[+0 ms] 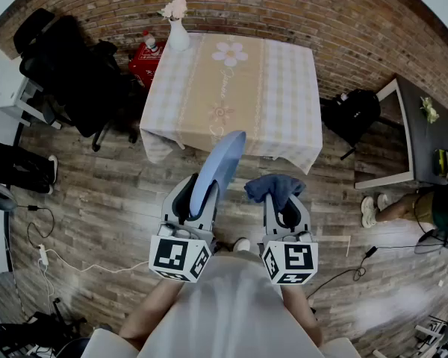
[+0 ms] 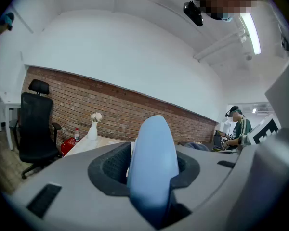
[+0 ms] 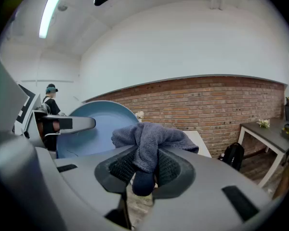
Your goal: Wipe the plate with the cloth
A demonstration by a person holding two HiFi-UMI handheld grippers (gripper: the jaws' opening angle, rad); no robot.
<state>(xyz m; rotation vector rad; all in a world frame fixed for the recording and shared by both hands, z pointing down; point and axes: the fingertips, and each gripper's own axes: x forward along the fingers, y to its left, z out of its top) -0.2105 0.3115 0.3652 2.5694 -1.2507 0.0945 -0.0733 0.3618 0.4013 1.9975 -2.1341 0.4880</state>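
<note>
Now the left hand-held gripper (image 1: 200, 200) is clamped tight on the rim of the blue plate (image 1: 219, 162), held edge-up in the air short of the bench (image 1: 276, 88). The right hand-held gripper (image 1: 284, 206) pinches the bunched cloth (image 1: 275, 186) just beside the plate, apparently not touching it.

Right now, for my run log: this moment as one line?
left gripper: shut on round light-blue plate, held edge-up | right gripper: shut on bunched dark-blue cloth | plate and cloth: apart | wiping: not started

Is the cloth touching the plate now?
Apart. The head view shows a clear gap between the cloth and the plate.
</note>
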